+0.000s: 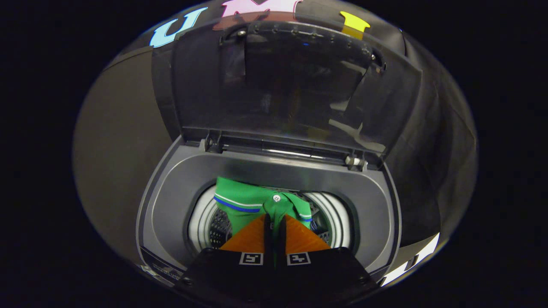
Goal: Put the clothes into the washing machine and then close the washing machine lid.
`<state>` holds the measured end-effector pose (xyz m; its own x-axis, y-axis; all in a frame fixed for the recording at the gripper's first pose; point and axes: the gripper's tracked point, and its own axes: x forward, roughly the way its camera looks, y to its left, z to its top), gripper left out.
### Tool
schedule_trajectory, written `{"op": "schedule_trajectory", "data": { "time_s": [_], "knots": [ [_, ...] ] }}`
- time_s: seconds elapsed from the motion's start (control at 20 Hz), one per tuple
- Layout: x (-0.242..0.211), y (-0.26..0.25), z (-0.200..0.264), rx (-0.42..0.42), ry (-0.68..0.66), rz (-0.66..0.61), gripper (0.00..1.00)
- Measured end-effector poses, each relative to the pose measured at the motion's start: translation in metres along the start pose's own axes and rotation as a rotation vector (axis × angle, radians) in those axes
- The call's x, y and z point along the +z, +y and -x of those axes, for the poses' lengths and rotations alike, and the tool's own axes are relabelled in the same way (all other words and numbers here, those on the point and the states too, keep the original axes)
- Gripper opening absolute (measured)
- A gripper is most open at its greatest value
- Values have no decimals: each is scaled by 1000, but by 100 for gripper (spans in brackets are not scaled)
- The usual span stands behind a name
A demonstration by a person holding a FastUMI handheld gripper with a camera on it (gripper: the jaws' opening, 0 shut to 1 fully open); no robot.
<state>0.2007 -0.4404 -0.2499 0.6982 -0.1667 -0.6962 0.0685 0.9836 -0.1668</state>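
The top-loading washing machine fills the lower middle of the frame with its lid tipped up and back across the upper centre, leaving the drum open so clothes can drop straight in. A green polo shirt with striped trim hangs into the drum mouth at centre, pinched near its collar. The gripper points steeply down from the bottom centre, its fingers together and clamped on the shirt fabric, apparently lowering it inside.

open washing machine, green shirt inside drum
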Motion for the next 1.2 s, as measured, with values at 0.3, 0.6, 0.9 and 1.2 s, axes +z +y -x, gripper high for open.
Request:
{"op": "schedule_trajectory", "data": {
  "time_s": [0.3, 0.6, 0.9, 1.2],
  "knots": [
    [-21, 4, -19, 12, 110, -10, 5],
    [-34, 12, -29, 32, 192, -18, 5],
    [-41, 12, -37, 16, 224, -57, 6],
    [-48, 3, -41, -3, 255, -122, 53]
  ]
}}
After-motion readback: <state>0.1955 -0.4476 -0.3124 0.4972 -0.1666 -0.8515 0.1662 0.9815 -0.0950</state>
